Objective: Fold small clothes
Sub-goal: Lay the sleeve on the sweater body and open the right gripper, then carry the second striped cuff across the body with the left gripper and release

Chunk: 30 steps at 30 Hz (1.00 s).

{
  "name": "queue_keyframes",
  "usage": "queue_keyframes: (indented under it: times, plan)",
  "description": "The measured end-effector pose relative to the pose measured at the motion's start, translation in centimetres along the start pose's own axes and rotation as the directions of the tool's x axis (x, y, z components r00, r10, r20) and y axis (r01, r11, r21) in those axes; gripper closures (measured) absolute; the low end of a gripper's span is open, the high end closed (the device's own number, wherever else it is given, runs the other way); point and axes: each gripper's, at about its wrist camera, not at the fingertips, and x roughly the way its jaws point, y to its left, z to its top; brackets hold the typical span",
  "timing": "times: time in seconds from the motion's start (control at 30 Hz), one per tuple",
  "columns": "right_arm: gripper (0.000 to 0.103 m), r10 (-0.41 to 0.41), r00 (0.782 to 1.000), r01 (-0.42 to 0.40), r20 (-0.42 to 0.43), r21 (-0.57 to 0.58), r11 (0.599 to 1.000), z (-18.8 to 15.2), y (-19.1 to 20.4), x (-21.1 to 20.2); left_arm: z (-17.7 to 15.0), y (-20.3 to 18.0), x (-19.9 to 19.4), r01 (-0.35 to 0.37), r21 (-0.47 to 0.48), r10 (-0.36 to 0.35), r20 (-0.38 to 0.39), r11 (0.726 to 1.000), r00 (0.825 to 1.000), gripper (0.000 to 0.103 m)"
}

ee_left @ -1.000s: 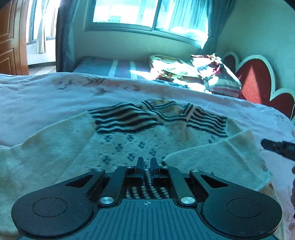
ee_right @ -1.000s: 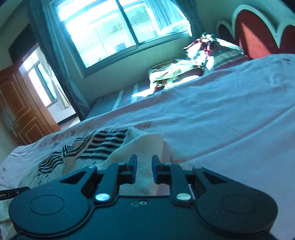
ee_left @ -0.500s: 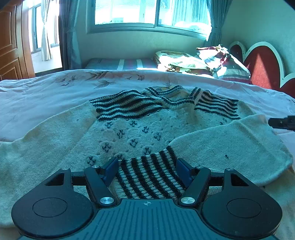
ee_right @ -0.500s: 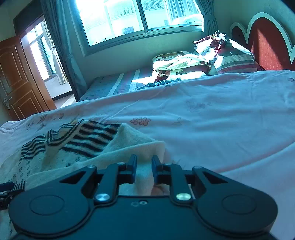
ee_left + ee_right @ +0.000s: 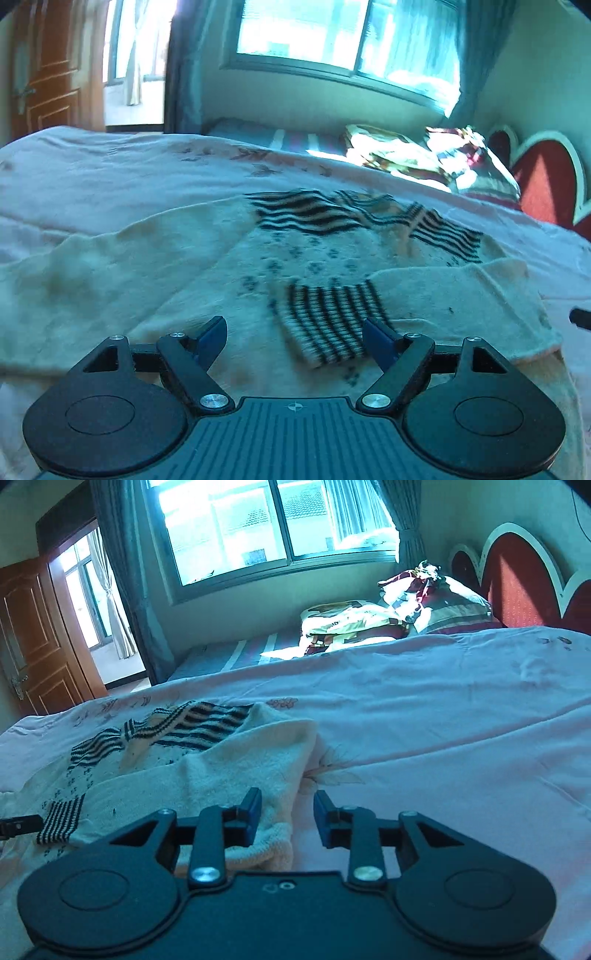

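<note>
My sweater (image 5: 314,258) is cream with black stripes and dark dotted flowers. The bedsheet (image 5: 443,720) is pale pink, and my fingertips (image 5: 253,812) are blue.

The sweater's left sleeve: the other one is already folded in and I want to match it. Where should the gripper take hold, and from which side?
Probably near the outer end of the spread left sleeve, coming from the left edge of the sweater. It lies flat, pointing away from the body, so the open left gripper could pinch its end and carry it toward the striped cuff.
</note>
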Motion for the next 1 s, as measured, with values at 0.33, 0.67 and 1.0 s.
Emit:
queue_keyframes:
  times: [0.33,0.67,1.0]
  plan:
    - [0.071,-0.020,0.996,0.028,-0.088,0.101,0.994,-3.6,0.7,-3.2,-4.5,23.8,-6.7,-0.138,-0.646,0.198,0.020,0.751,0.980,0.023]
    - [0.071,0.014,0.999,-0.009,-0.038,0.131,0.991,-1.4,6.3,-3.2,-5.8,30.5,-4.6,0.039,-0.815,0.216,0.199,0.579,0.956,0.031]
    - [0.071,-0.005,1.000,0.009,-0.029,0.134,0.991,-0.9,6.9,-3.1,-8.2,34.2,-4.0,0.037,-0.876,0.236,0.170,0.482,0.957,0.095]
